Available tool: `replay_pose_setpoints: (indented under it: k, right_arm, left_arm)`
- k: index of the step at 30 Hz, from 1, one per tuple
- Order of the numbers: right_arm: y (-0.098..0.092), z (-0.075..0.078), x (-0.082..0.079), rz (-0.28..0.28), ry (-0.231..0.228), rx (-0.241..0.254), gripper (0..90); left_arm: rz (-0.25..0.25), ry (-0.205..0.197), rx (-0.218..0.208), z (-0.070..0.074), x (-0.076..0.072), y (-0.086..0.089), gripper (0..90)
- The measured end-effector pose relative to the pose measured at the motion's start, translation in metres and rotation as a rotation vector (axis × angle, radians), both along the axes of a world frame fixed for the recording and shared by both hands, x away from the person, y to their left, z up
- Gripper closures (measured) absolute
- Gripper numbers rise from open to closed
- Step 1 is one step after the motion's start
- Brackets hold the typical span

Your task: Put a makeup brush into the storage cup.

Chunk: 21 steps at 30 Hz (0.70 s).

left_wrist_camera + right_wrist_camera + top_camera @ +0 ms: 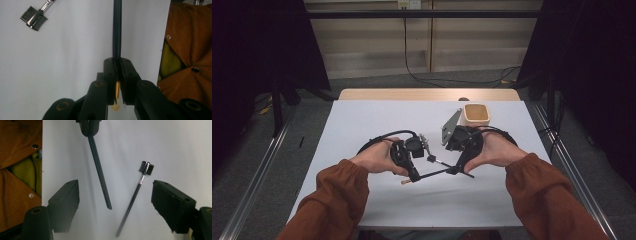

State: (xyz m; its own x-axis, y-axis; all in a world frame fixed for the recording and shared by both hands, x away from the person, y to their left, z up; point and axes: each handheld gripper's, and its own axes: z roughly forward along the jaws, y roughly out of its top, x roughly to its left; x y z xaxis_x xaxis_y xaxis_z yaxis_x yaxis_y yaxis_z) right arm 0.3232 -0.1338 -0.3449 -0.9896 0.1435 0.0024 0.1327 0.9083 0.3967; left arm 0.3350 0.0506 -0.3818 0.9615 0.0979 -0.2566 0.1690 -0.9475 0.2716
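Your left gripper [414, 176] has its jaws pinched tight on a thin dark brush [117, 37], close to its pale tip, so the handle sticks out level toward your right hand, just above the white table [362, 120]. Expect it to be light and stiff but smooth and round, likely to roll or swivel in a pinch; hold it squarely across the pads, and take it mid-handle if you hand it over. Between the grippers a second tool, a small comb brush [140, 185], lies flat on the table; it looks just as light, and its thin handle is the place to grip, not the toothed head. Your right gripper [115, 202] has its jaws spread, with both handles between them and neither one touched. The left gripper view shows the pinch itself and the yellowish tip behind the pads. The right gripper view shows the free end of the held brush and the full comb brush. The high view adds the beige cup [475, 114] beyond your right hand.
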Motion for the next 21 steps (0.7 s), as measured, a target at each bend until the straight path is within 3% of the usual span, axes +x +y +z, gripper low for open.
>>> replay_pose_setpoints:
  k: [8, 15, 21]
  right_arm:
    - [0.009, -0.009, -0.001, 0.037, 0.025, -0.089, 29.7]
    - [0.013, -0.016, -0.001, 0.073, 0.044, -0.123, 43.0]
    - [0.015, -0.021, -0.001, 0.071, 0.06, -0.14, 48.7]
  left_arm:
    - [-0.004, -0.016, 0.004, 0.0, 0.0, 0.0, 84.5]
    - [-0.018, -0.01, 0.013, -0.001, 0.0, -0.001, 84.5]
    - [-0.014, -0.005, 0.011, -0.001, -0.001, -0.001, 84.5]
